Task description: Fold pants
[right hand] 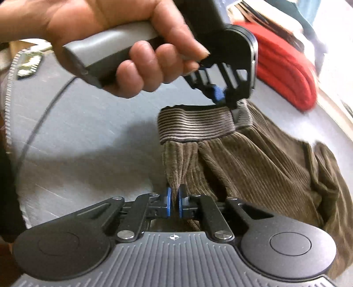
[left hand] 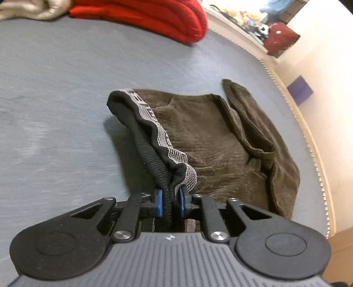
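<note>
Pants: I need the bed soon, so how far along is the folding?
Early to midway. The brown pants already lie bunched, seemingly doubled, on the grey bed cover. In hand: the left tongs pinch the waistband, and the right tongs pinch the brown cloth just below it, both shut. Left: carry that end over, lay it flat and smooth it; no neat stack shows yet.

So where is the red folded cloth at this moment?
The red folded cloth lies at the far edge of the grey surface, beyond the brown corduroy pants; in the right wrist view it is upper right.
</note>
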`<state>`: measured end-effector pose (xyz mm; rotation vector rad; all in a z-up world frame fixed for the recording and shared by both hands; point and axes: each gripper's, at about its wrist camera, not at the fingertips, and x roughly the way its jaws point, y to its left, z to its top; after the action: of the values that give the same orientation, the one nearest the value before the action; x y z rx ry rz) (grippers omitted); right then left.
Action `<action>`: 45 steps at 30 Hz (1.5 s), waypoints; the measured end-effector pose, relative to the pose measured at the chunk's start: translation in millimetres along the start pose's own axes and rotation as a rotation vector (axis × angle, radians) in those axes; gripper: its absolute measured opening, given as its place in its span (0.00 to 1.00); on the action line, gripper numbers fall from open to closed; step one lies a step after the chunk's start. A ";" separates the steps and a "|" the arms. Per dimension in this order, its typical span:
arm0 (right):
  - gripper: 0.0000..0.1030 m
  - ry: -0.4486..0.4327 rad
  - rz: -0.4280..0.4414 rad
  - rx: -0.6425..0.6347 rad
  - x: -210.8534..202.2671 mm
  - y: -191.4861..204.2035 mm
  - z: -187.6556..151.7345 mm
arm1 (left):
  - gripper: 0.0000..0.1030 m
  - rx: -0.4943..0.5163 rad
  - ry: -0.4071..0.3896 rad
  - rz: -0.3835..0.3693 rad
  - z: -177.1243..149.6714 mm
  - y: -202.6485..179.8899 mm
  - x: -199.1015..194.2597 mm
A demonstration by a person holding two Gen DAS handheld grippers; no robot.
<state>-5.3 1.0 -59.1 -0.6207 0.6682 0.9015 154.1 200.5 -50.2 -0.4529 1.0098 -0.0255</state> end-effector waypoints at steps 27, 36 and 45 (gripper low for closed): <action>0.26 -0.042 -0.199 0.406 -60.0 -155.6 28.2 | 0.34 0.023 -0.161 0.169 -4.7 -27.4 -125.9; 0.52 0.153 -0.270 0.828 30.2 -272.3 -54.4 | 0.34 0.028 -0.110 0.205 2.9 -33.3 -92.9; 0.52 0.216 -0.259 0.837 87.1 -276.9 -42.5 | 0.36 0.031 -0.087 0.232 14.6 -21.8 -75.3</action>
<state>259.7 -119.4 -95.0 -0.0402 1.0456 0.2563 129.5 203.0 25.6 -0.3040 0.9699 0.1844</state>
